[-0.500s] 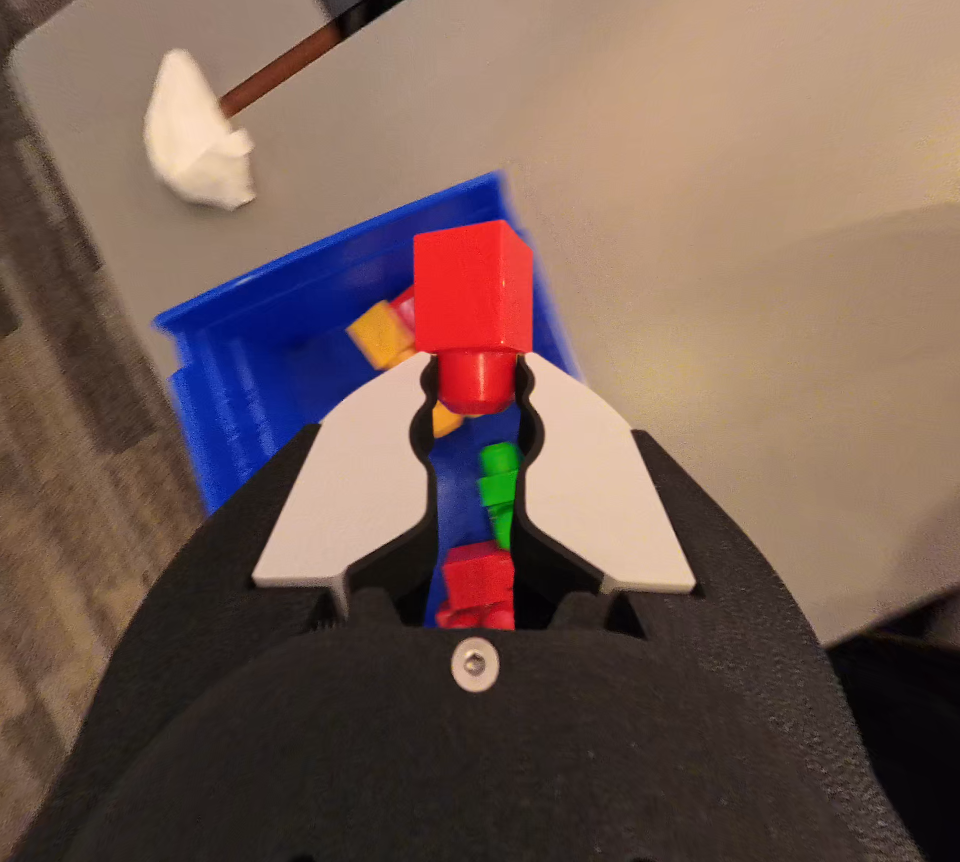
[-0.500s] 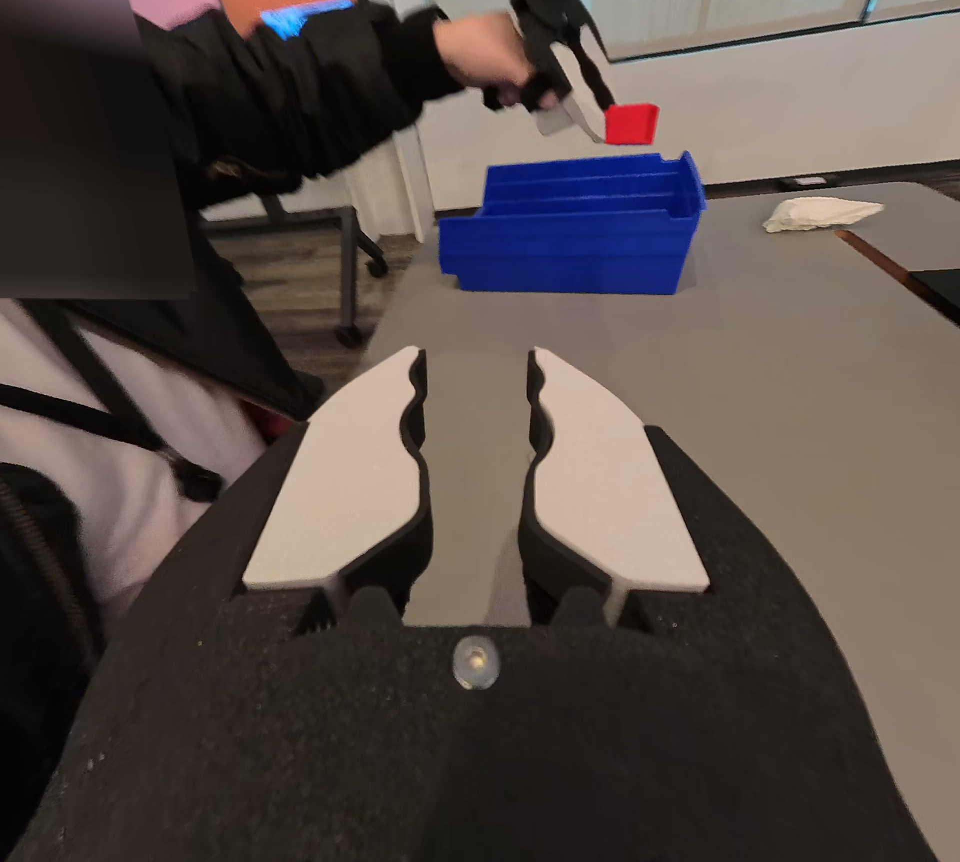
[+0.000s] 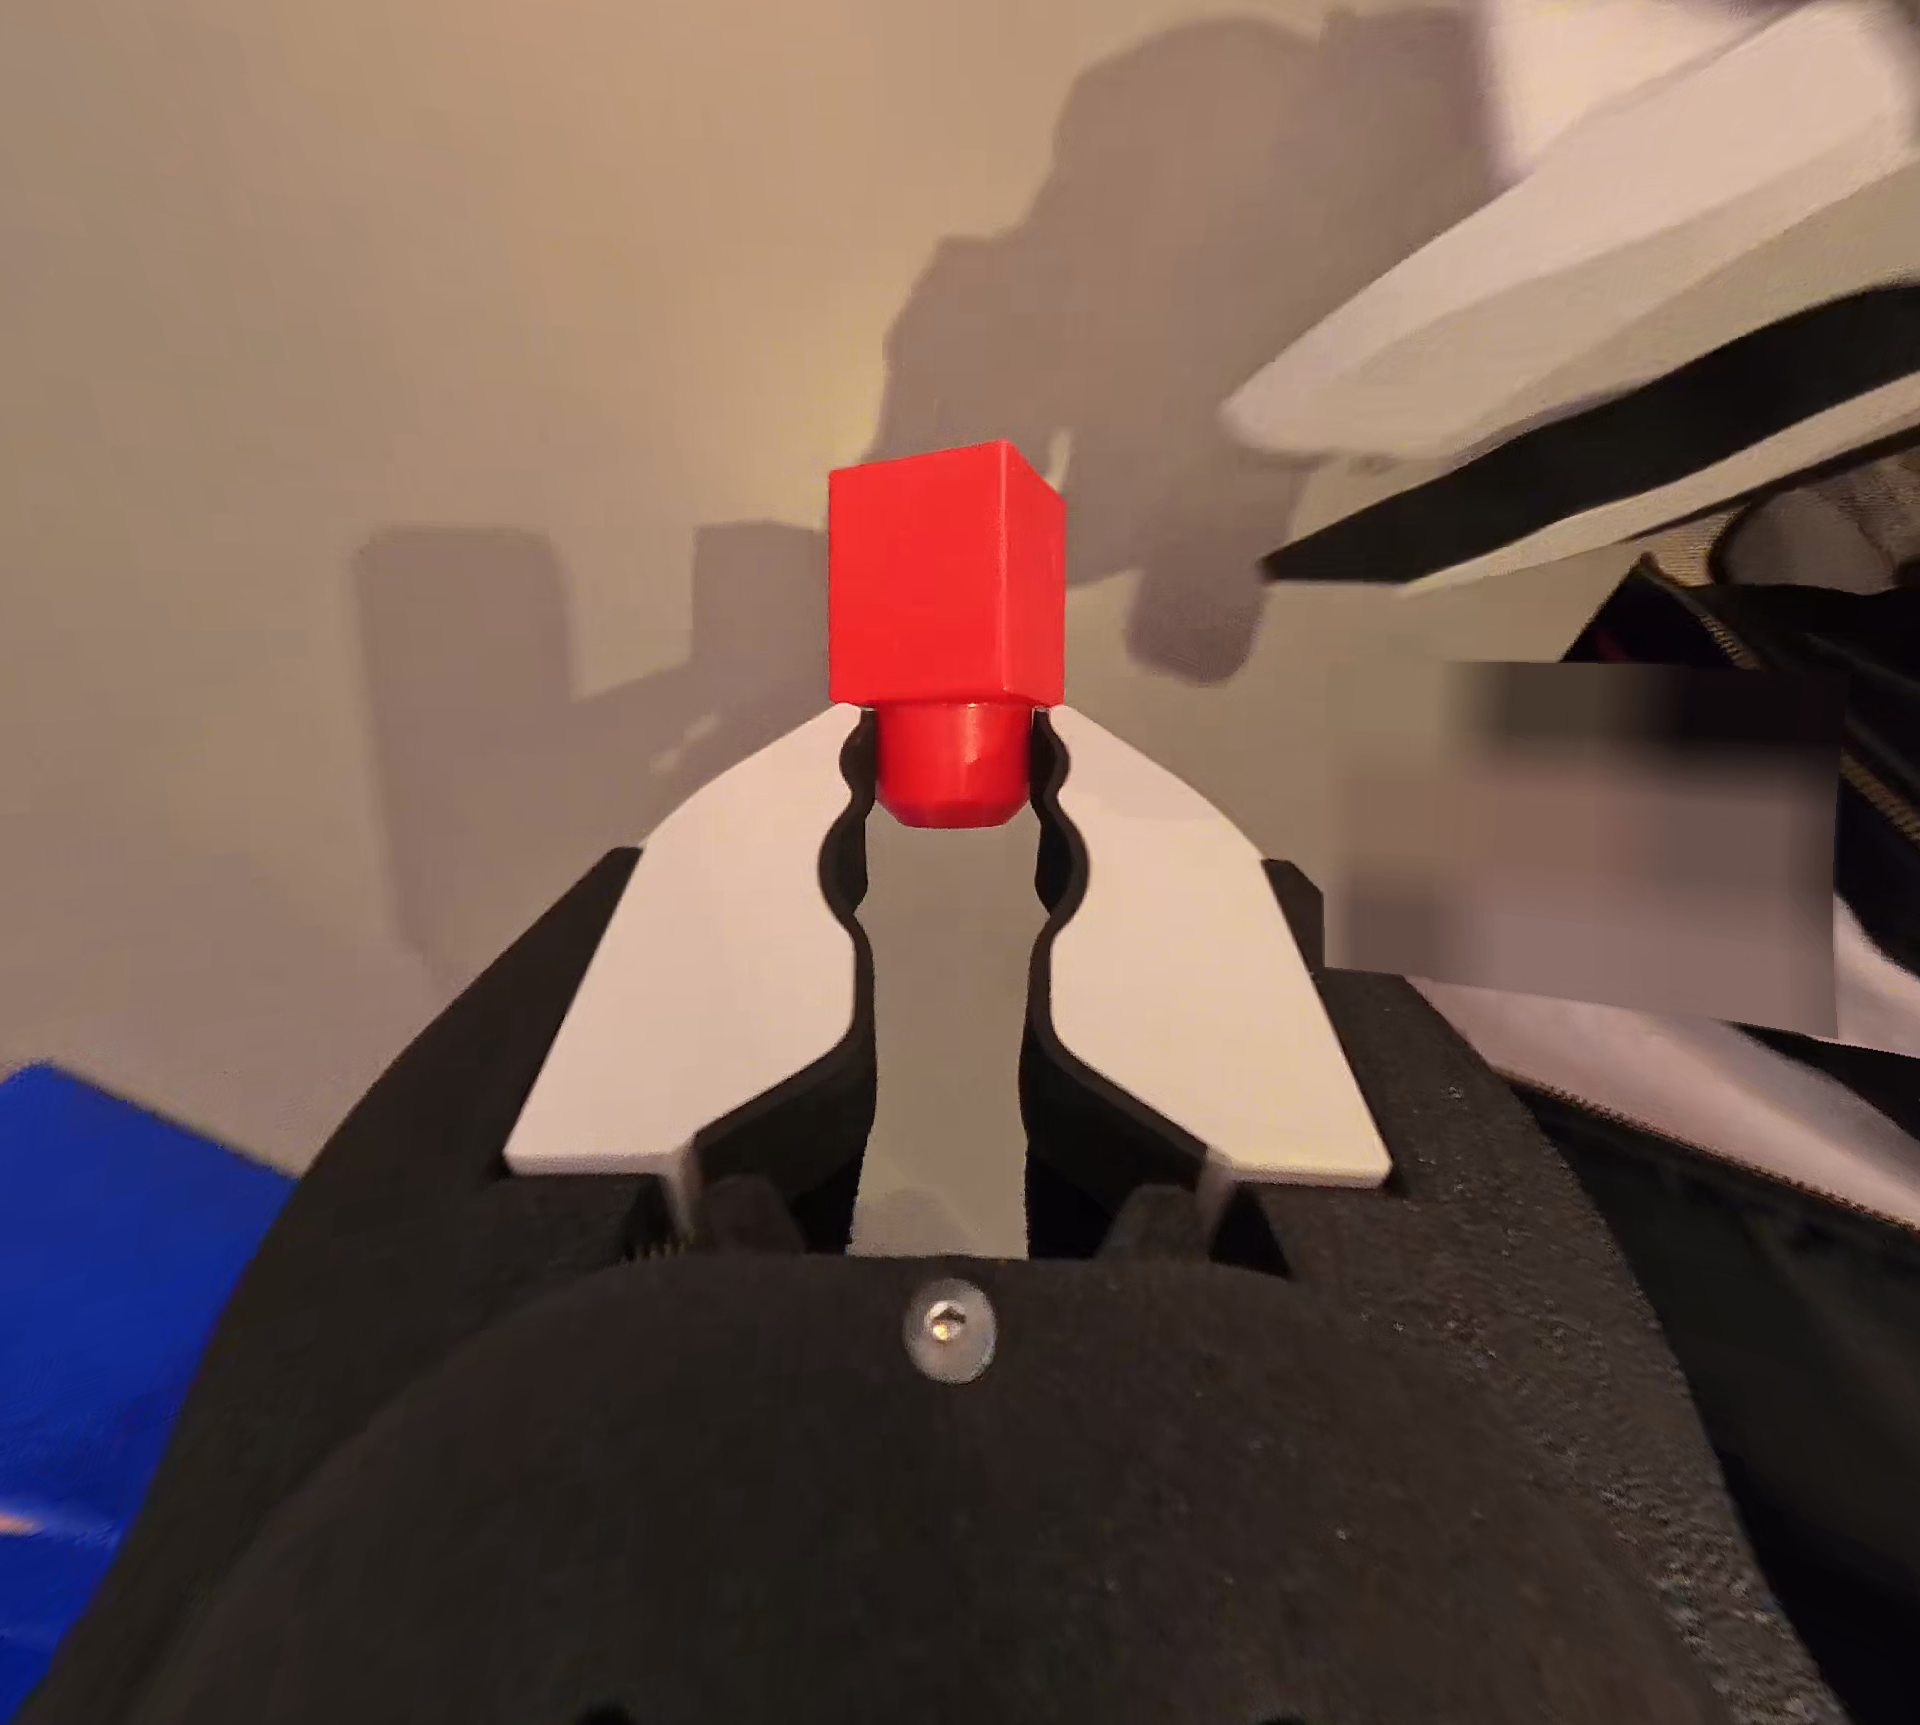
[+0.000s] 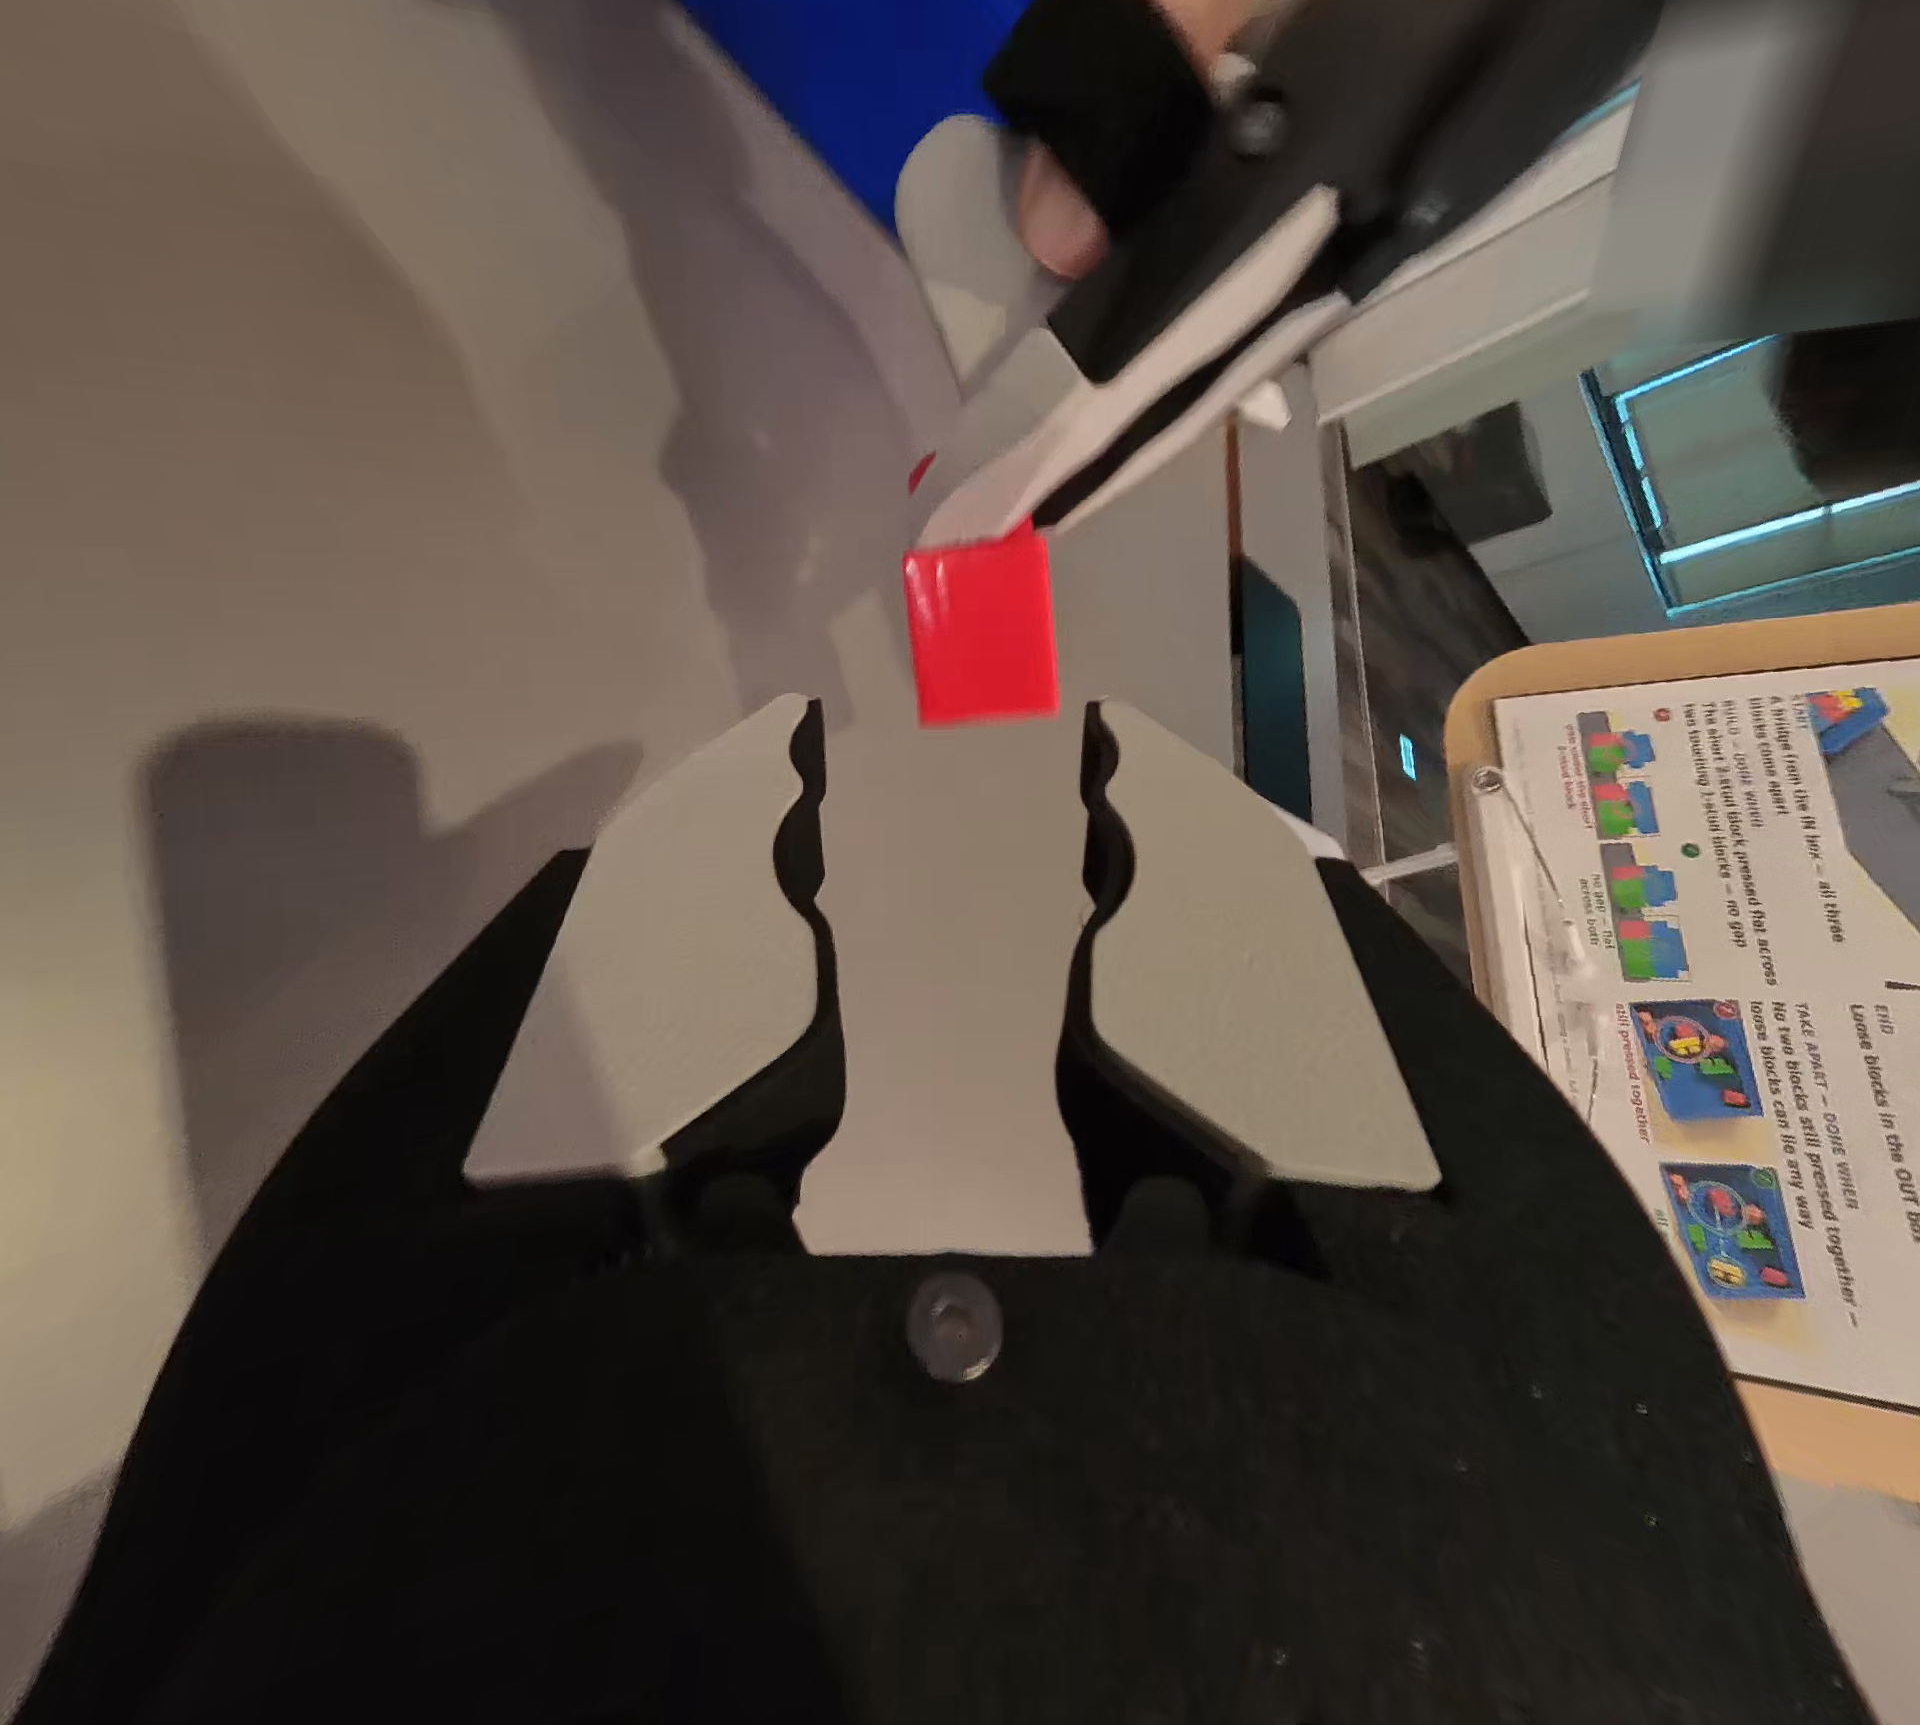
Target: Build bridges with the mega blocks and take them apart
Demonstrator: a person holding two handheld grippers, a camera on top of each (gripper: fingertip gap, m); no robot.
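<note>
Grey table bare of any bridge; blue bin at the edge. Judged early: build not begun, every block still to place. Left gripper clamped on the red block stud, above the table. Right gripper jaws apart, empty, the block just ahead of its tips.

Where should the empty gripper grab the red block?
Probably by the red block's square body, on its two flat side faces. The left gripper already pinches its round stud, so the right gripper, open, should come straight on from the free end.
</note>
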